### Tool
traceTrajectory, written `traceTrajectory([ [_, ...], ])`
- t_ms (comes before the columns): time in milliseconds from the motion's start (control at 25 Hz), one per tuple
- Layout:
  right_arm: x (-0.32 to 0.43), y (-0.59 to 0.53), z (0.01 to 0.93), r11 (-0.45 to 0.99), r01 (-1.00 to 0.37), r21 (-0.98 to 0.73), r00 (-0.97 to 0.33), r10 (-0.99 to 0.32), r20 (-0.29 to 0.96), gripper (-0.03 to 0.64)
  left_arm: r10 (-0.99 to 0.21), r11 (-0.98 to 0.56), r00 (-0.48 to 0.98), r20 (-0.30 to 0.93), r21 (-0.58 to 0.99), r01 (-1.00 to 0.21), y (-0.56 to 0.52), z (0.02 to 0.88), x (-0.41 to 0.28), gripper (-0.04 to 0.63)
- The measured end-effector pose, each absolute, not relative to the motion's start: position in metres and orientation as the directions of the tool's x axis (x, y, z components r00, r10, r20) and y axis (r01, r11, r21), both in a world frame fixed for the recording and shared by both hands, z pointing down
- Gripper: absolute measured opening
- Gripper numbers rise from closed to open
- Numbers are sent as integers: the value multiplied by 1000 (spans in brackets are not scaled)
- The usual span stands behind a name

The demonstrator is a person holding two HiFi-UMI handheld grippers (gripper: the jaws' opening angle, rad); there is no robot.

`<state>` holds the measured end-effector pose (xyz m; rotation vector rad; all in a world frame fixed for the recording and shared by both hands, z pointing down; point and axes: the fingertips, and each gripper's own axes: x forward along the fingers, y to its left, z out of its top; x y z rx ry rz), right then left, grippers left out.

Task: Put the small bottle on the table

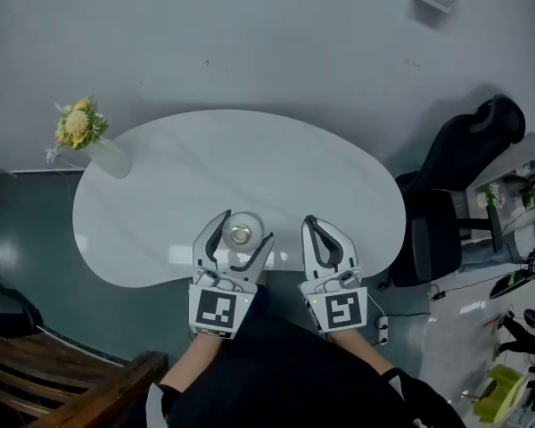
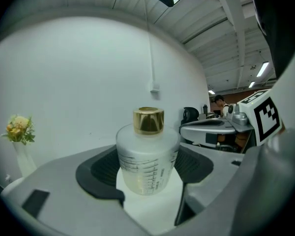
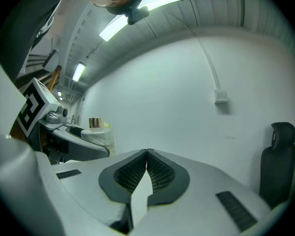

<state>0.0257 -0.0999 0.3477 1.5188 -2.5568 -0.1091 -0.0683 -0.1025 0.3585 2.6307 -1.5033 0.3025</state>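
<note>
The small bottle (image 1: 241,235) is frosted, with a gold cap and printed scale lines (image 2: 146,161). It stands upright between the jaws of my left gripper (image 1: 247,226), whose dark pads (image 2: 101,173) press on both its sides. It sits over the near edge of the white table (image 1: 250,159); I cannot tell whether its base touches the top. My right gripper (image 1: 313,225) hovers just to the right at the same table edge, shut with nothing in it; its ribbed pads (image 3: 160,173) meet at the tips. In the right gripper view the bottle (image 3: 96,127) shows at far left.
A clear vase of yellow flowers (image 1: 82,130) stands at the table's far left edge. A black office chair (image 1: 455,194) is close to the table's right side. A wooden bench (image 1: 36,373) lies at lower left.
</note>
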Motion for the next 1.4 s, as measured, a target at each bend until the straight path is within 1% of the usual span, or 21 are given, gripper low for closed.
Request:
traceTrajectory([
  [440,22,-144,360,431,-895,116,-419,-901,116,23,-781,-592,571,255,-8,-806,-152,372,-60,331],
  [600,25,-155,361,420,-901,105,-413,-907,88,21,-773,-598,577,264,3,-802,-167,377,-57,331],
  [760,28,-165,370,435,-894,106,-419,-896,149,23,-772,-600,578,264,-4,-800,-182,382,-51,331],
  [1040,35,-193,376,468,-877,107,-449,-878,167,23,-769,-601,581,267,6,-799,-208,393,-37,331],
  [1400,47,-222,407,512,-849,132,-482,-851,208,23,-781,-572,552,291,21,-820,-236,420,-31,332],
])
